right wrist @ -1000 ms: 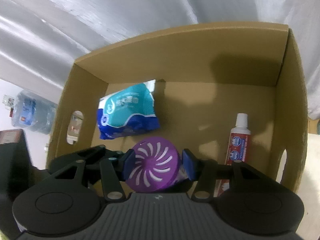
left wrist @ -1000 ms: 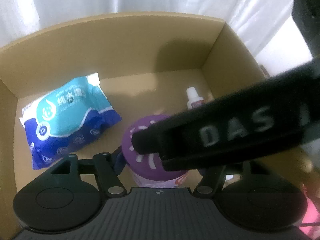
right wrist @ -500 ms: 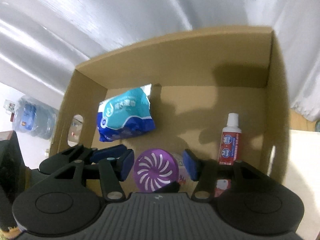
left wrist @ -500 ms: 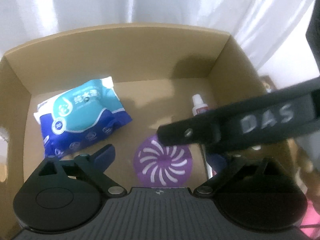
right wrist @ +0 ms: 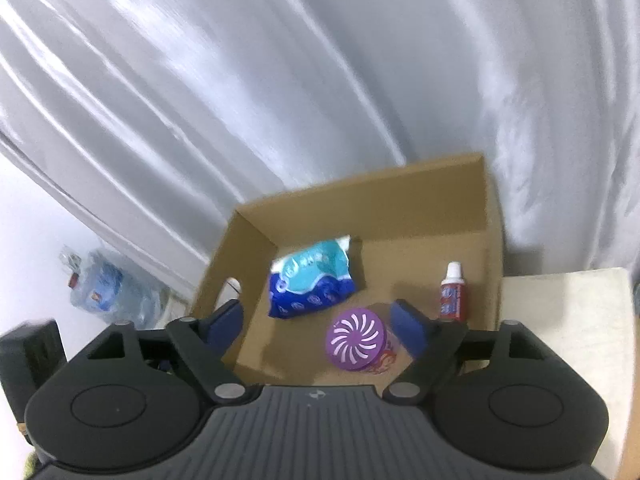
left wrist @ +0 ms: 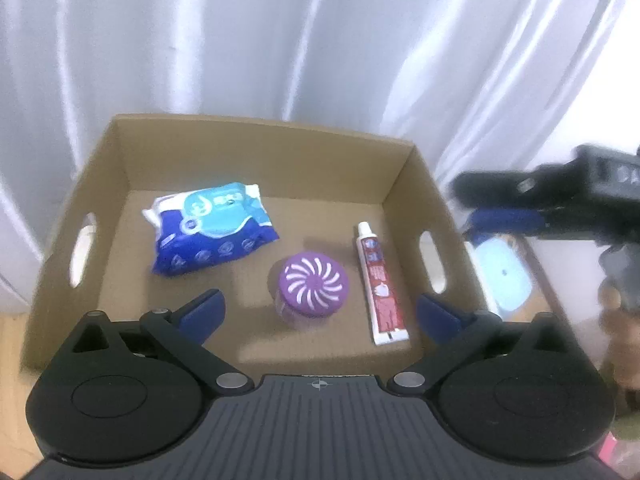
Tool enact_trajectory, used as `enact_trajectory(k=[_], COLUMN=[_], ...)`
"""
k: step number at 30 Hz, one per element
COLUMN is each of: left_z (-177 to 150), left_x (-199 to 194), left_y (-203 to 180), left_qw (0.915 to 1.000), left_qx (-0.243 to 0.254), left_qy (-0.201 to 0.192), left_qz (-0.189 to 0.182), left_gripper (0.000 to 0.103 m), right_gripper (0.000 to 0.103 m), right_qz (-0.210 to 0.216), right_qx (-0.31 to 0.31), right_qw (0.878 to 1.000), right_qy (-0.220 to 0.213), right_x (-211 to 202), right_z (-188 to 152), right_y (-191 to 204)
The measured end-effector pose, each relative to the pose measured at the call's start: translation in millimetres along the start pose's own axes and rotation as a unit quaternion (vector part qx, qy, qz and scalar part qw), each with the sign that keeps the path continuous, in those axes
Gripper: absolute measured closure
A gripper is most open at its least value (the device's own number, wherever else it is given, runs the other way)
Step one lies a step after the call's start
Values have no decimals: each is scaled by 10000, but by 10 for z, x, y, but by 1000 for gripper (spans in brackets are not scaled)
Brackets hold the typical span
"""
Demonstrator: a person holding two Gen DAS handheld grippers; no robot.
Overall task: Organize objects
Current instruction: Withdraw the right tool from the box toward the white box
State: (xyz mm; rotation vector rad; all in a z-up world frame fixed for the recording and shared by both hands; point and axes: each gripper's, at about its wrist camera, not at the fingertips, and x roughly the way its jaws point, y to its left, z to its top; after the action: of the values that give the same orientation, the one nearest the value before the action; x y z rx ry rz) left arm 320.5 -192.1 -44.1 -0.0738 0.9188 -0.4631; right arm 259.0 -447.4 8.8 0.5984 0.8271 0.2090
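Currently both grippers sit above a cardboard box (left wrist: 256,152) with nothing held. Left gripper (left wrist: 318,310): jaws spread wide, blue pads at lower left and lower right of the left wrist view, nothing between them but the box floor and its contents well below. Right gripper (right wrist: 316,322): jaws likewise apart, blue pads either side of lower centre in the right wrist view; it also shows as a blurred dark shape at the right edge of the left wrist view, outside the box wall. Box contents, left wrist view: blue-and-teal wet wipes pack (left wrist: 212,232) lying flat left of centre; purple-lidded air freshener jar (left wrist: 314,282) upright at centre, white swirl slots on the lid; red-and-white toothpaste tube (left wrist: 380,284) lying flat just right of the jar, white cap toward the far wall. The three items are apart from each other, none touching. Oval handle cut-outs in the left and right box walls. Same layout in the right wrist view: wipes pack (right wrist: 312,284) at centre, jar (right wrist: 356,338) below and right of it, tube (right wrist: 452,292) near the right wall, box (right wrist: 360,200) seen at an angle. Grey-white curtain (left wrist: 280,40) fills the upper frame in both views. Large water bottle (right wrist: 108,290) lies at middle left of the right wrist view, outside the box. Pale tabletop (right wrist: 560,320) at right of that view.
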Motion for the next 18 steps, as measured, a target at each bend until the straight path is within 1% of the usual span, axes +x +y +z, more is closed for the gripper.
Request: enact_trajectory(k=[2, 3, 5, 7, 10, 14, 16, 18], left_z=[-162, -241, -426, -636, -931, -1258, -1380, -1475], left_x=[-169, -333, -512, -656, -883, -1096, -1156, -1234], left_y=[15, -13, -30, -58, -121, -129, -120, -115], left_qw=[9997, 9994, 9984, 9972, 9964, 9959, 9949, 9937], left_qx=[-49, -61, -64, -37, -85, -507, -636, -645], left_qy=[-204, -281, -444, -579, -672, -713, -737, -814], left_qz=[115, 184, 335, 482, 508, 239, 280, 433], left_gripper=[1, 1, 1, 1, 1, 1, 1, 1], right_gripper=[6, 4, 1, 0, 0, 0, 0, 0], right_qz=[-12, -44, -157, -241, -465, -894, -1023, -1119], right_qx=[-106, -183, -337, -518, -847, -1439, -1786, -2098], right_qw=[9997, 9992, 9978, 9959, 9920, 9807, 9733, 9661], right_qy=[-239, -359, -548, -706, -818, -981, -1015, -1008], right_x=[-229, -343, -529, -687, -837, -918, -945, -945], right_z=[-66, -108, -202, -323, -530, -843, -1008, -1169], right_y=[46, 76, 144, 216, 357, 613, 768, 925])
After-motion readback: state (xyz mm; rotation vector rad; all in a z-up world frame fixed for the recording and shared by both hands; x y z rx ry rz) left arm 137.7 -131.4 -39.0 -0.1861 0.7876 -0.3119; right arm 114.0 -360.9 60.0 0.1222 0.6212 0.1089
